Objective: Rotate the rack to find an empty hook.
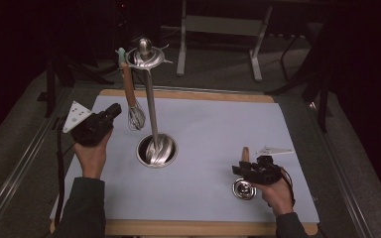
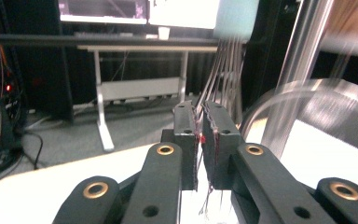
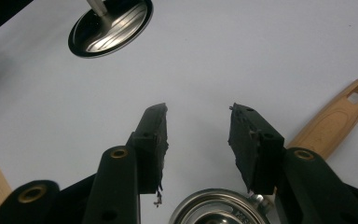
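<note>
- steel utensil stand: upright, round base on the pale mat, ball-topped pole with hook ring
- whisk: wooden handle, wire head down, hanging from the stand's ring, left side
- wooden-handled utensil: lying flat on the mat near right front, shiny round metal head toward table edge

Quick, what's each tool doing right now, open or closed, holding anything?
Left tool: closed, nothing visibly between its jaws.
Right tool: open, empty, above the wooden-handled round metal utensil.
</note>
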`<state>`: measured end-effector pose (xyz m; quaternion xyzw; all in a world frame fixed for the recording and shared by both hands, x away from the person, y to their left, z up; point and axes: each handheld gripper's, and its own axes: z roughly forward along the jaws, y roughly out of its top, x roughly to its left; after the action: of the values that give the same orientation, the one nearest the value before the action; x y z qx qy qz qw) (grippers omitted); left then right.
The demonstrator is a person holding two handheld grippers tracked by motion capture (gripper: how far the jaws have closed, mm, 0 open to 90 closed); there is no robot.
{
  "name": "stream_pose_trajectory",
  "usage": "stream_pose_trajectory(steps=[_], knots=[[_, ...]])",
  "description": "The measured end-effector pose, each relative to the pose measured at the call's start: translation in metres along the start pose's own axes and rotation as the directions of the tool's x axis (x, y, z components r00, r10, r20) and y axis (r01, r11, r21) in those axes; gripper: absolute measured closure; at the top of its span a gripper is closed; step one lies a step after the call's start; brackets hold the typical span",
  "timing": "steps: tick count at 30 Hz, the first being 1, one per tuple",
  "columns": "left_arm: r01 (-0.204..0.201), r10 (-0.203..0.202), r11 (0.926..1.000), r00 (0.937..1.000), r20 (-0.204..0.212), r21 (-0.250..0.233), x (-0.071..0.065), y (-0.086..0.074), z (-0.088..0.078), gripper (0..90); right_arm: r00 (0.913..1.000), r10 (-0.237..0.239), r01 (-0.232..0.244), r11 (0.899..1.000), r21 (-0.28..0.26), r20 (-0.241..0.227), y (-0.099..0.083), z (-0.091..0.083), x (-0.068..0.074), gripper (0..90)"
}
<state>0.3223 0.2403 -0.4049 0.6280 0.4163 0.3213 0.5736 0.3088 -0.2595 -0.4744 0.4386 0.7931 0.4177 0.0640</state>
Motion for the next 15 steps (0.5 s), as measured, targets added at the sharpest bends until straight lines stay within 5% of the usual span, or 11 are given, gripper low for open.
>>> stream_pose_trajectory(steps=[15], knots=[[0.042, -0.040, 0.9927, 0.9990, -0.019, 0.113, 0.003, -0.049, -0.003, 80.8, 0.9997, 0.022, -0.022, 1.000, -0.004, 0.007, -0.001, -0.003, -0.004, 54.6]])
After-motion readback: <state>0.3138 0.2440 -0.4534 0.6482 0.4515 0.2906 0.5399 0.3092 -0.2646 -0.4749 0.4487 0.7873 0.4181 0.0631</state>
